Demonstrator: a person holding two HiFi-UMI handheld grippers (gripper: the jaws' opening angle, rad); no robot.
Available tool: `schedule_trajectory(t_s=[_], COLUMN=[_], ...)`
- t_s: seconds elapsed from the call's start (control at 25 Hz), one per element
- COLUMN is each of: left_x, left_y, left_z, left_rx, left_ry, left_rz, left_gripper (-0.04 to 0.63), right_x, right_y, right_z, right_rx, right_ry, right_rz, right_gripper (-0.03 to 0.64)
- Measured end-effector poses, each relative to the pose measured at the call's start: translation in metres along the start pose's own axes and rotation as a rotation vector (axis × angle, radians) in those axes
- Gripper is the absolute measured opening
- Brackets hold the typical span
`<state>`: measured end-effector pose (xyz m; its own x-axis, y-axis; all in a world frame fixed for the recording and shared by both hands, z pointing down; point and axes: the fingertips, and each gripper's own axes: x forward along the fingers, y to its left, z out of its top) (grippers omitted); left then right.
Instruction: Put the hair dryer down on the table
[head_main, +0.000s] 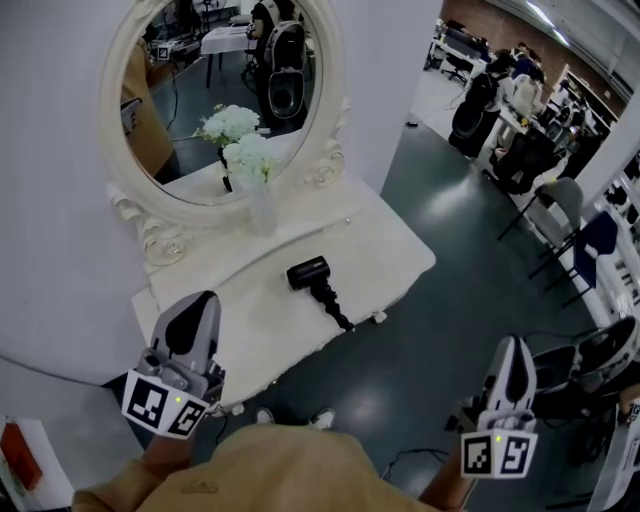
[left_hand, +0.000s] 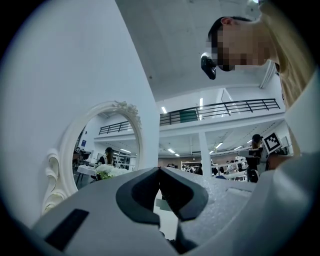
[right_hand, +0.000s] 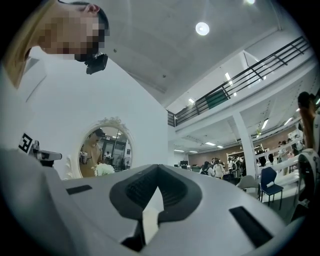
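Black hair dryer rests on table, seemingly beyond left gripper.

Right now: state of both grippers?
Left gripper: closed, holding nothing.
Right gripper: closed, holding nothing.

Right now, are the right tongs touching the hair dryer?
Apart. Head view shows the hair dryer lying on the table, the right tongs well clear, over the floor.

Oval mirror above the table: top cut off at the view's edge. Table's near-left corner hidden behind the left gripper. Vase on the table: pale, outline hard to make out. Red object left of the table: cropped, unidentifiable.
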<state>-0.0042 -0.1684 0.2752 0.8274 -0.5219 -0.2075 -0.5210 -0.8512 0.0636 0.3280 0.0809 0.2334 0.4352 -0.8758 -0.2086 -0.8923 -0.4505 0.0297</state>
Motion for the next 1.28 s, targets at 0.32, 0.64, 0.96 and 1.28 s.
schedule_trajectory(t_s=[0.32,0.64,0.96,1.28], left_x=[-0.006,-0.007,-0.001,0.005], left_y=[0.002,0.002,-0.001,-0.004], left_z=[-0.001,-0.001,-0.001,0.003], left_rx=[0.002,0.002,0.004,0.009], left_ry=[-0.005,-0.01,-0.018,-0.026], left_rz=[0.014,0.013,-0.008,-0.024], left_gripper=[0.003,0.003,0.003,0.003], right_x=[0.009,0.008,0.0,-0.004], right_y=[0.012,0.017,0.01,0.008], right_z=[-0.008,-0.009,-0.015,-0.016], right_rx=[0.017,0.026,0.04,0.053], right_ry=[-0.003,-0.004,-0.004,-0.013], right_rz=[0.032,0.04,0.008,-0.005], right_gripper=[0.003,0.003,0.003,0.003])
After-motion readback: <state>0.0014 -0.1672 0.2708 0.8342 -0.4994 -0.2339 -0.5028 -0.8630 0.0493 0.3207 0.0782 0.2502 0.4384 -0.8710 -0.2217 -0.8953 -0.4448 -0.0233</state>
